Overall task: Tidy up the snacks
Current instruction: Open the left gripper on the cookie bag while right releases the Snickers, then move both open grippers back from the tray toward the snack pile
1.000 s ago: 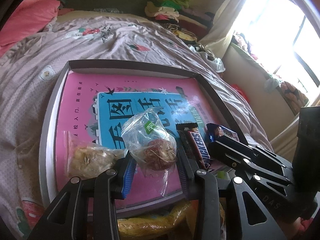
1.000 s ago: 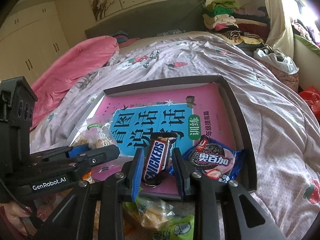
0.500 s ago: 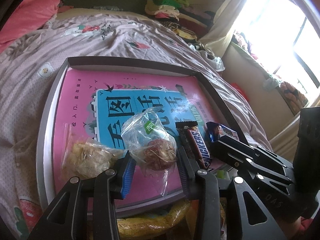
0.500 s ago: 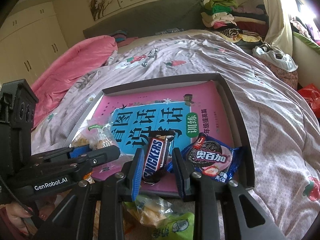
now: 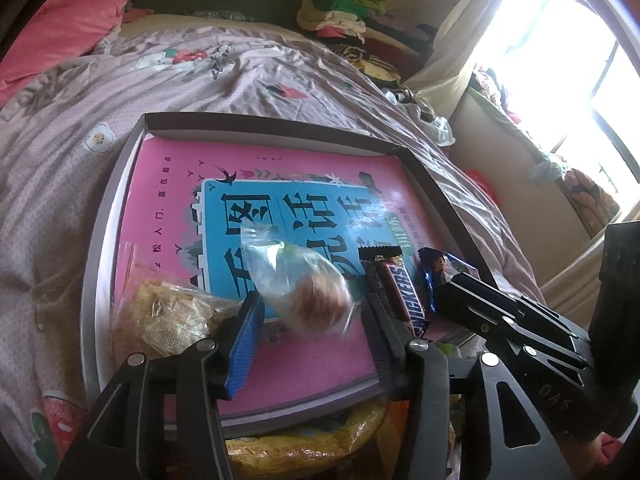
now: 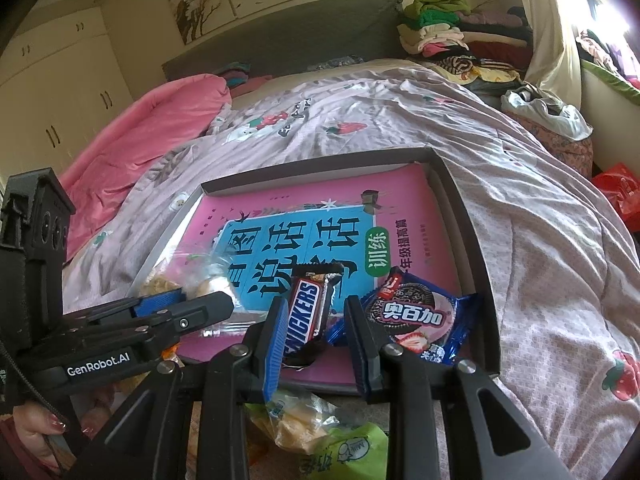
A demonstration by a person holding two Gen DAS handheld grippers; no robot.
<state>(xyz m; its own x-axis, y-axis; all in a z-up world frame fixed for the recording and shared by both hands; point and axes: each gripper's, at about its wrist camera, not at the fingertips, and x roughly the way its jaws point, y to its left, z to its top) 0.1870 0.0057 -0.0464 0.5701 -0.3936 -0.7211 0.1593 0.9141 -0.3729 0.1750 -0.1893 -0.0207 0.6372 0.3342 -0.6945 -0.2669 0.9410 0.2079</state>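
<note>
A shallow dark tray (image 5: 248, 126) (image 6: 472, 216) lined with a pink and blue book lies on the bed. In it, left to right, are a clear bag of pale snacks (image 5: 168, 308), a clear bag with a round brown pastry (image 5: 308, 288), a Snickers bar (image 5: 404, 296) (image 6: 306, 310) and a blue cookie pack (image 6: 416, 316). My left gripper (image 5: 308, 320) is open, with the blurred pastry bag loose between its fingers. My right gripper (image 6: 316, 320) is open around the Snickers bar, which rests on the book.
More snack bags lie on the bed in front of the tray: a yellow one (image 5: 304, 448) and a green and clear one (image 6: 320, 436). A pink quilt (image 6: 152, 128) and folded clothes (image 6: 440, 28) lie at the far side of the bed.
Both grippers have opened wider. The pastry bag has dropped from the left gripper and blurs with motion. The Snickers bar now lies free between the right fingers.
</note>
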